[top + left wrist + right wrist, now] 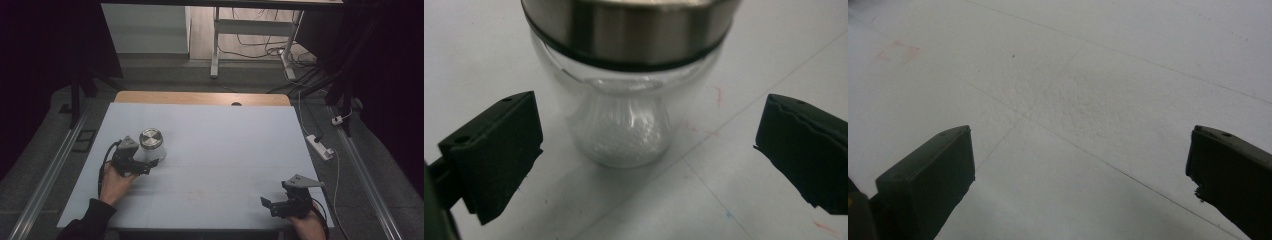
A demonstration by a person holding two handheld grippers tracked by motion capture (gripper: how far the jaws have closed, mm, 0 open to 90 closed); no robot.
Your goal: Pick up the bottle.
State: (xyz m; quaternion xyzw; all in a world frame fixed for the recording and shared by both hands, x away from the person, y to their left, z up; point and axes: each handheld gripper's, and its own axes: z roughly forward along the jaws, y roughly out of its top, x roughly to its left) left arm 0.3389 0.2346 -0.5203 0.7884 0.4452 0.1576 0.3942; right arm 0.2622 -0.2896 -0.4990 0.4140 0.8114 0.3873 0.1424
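A clear glass jar (150,145) with a steel lid stands upright on the left half of the white table top (225,150). White grains lie in the jar's bottom (626,135). My left gripper (146,162) is open right in front of the jar, its two black jaws standing either side of the glass and apart from it, seen close in the left gripper view (644,155). My right gripper (272,204) rests open near the front right edge of the table, and between its jaws (1080,185) is bare white surface.
The white board lies on a wooden table whose far edge (200,97) shows behind it. A power strip (320,146) and cables lie on the floor to the right. A desk frame (250,35) stands beyond the table.
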